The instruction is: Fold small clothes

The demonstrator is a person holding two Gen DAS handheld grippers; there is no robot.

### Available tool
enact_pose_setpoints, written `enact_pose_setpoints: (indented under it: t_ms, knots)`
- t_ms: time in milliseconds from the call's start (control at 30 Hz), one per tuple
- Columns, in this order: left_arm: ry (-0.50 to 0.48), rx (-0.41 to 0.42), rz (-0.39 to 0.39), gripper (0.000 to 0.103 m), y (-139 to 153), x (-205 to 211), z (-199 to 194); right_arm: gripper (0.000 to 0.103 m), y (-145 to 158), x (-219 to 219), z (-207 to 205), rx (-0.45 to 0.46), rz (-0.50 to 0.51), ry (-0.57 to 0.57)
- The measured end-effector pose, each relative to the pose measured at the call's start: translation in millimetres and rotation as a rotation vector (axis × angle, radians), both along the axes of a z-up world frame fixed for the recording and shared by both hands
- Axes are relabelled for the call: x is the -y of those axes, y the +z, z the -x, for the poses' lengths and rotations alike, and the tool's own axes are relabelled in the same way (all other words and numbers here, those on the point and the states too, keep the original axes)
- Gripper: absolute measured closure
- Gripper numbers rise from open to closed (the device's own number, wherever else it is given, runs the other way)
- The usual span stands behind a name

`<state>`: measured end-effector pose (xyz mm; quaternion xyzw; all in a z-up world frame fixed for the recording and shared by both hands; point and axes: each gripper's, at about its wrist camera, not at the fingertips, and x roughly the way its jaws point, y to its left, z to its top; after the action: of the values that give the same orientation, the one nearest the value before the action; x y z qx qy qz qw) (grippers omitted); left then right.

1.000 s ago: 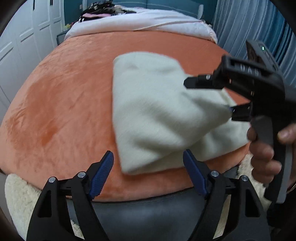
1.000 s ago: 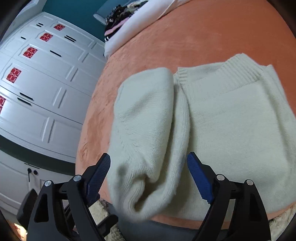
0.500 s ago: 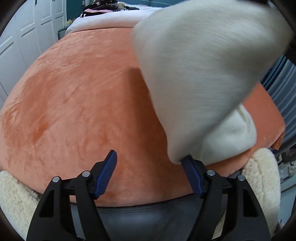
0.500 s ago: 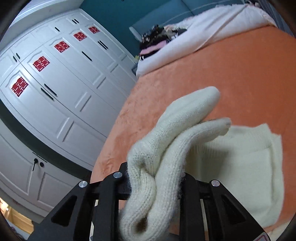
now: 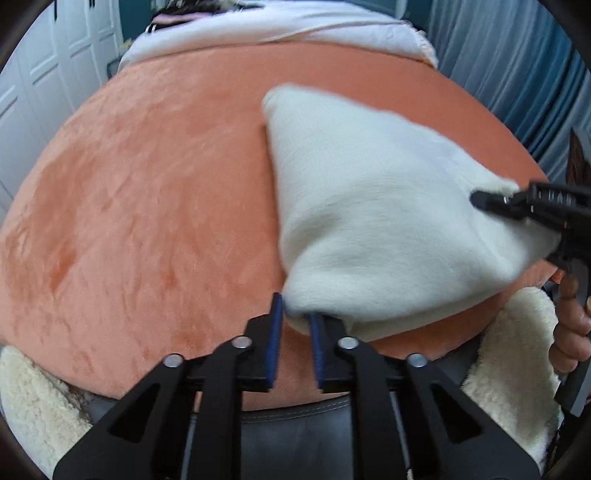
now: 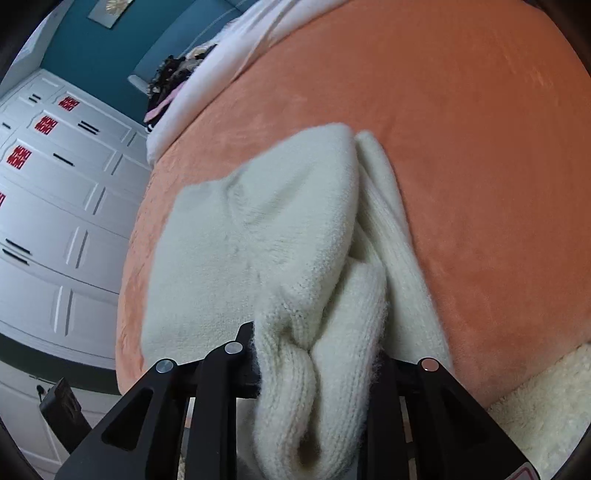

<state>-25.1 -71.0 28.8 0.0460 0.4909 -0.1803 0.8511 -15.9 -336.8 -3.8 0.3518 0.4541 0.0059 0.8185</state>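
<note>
A cream knitted sweater (image 5: 369, 221) lies partly folded on the orange blanket (image 5: 147, 221). My left gripper (image 5: 295, 325) is shut, and the sweater's near corner is pinched between its blue pads (image 5: 275, 332). My right gripper (image 6: 317, 354) is shut on a thick bunch of the sweater (image 6: 258, 240), which hides its pads. In the left wrist view the right gripper (image 5: 491, 201) grips the sweater's right end, slightly raised off the blanket. The cloth spans between the two grippers.
The orange blanket (image 6: 480, 147) covers a bed, with a cream fleece edge (image 5: 517, 350) near me. A white duvet (image 5: 277, 29) and dark clothes (image 6: 173, 70) lie at the far end. White wardrobe doors (image 6: 55, 221) stand left, blue curtains (image 5: 517, 74) right. A hand (image 5: 569, 332) holds the right gripper.
My left gripper went from wide open to shut on the sweater's near corner. My right gripper closed on a bunch of sweater, lifted it, then carried it to the right and lower.
</note>
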Motion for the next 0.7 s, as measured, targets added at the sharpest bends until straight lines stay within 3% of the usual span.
enact_pose_setpoints:
  t_ms: [133, 200, 300, 333, 433, 500, 567, 600, 667, 700]
  knots:
    - [0.000, -0.042, 0.039, 0.091, 1.9, 2.3, -2.3, 0.083, 68.8, 2.5, 9.5, 0.204, 0.031, 0.025]
    - [-0.020, -0.044, -0.016, 0.090, -7.7, 7.5, -0.7, 0.083, 59.4, 5.0, 4.2, 0.162, 0.104, 0.049]
    - [-0.010, -0.146, -0.001, 0.088, -19.8, -2.0, -1.6, 0.082, -18.4, 6.3, -15.0, -0.076, 0.179, 0.055]
    - [0.006, -0.171, 0.007, 0.088, -20.7, -10.8, -1.0, 0.082, -36.7, 11.4, -8.9, -0.088, 0.140, 0.033]
    - [0.057, -0.158, 0.037, 0.077, -13.5, -43.4, 1.1, 0.074, -28.3, 29.4, 8.5, -0.040, -0.011, -0.051]
    - [0.124, -0.138, 0.058, 0.066, -7.8, -65.3, 0.7, 0.060, -10.4, 31.0, 17.8, -0.050, 0.054, -0.111]
    - [0.180, -0.112, 0.064, 0.065, -0.2, -82.0, -1.9, 0.060, 16.8, 20.8, 24.4, -0.034, 0.188, -0.125]
    - [0.197, -0.096, 0.057, 0.060, 2.9, -86.4, -2.8, 0.069, 33.8, 10.2, 27.6, 0.001, 0.240, -0.108]
    - [0.230, -0.061, 0.037, 0.050, 9.9, -91.2, -4.0, 0.090, 66.1, -16.8, 24.4, 0.083, 0.220, 0.015]
    - [0.233, -0.051, 0.038, 0.050, 12.0, -93.0, -4.8, 0.092, 79.0, -33.7, 20.5, 0.115, 0.196, 0.083]
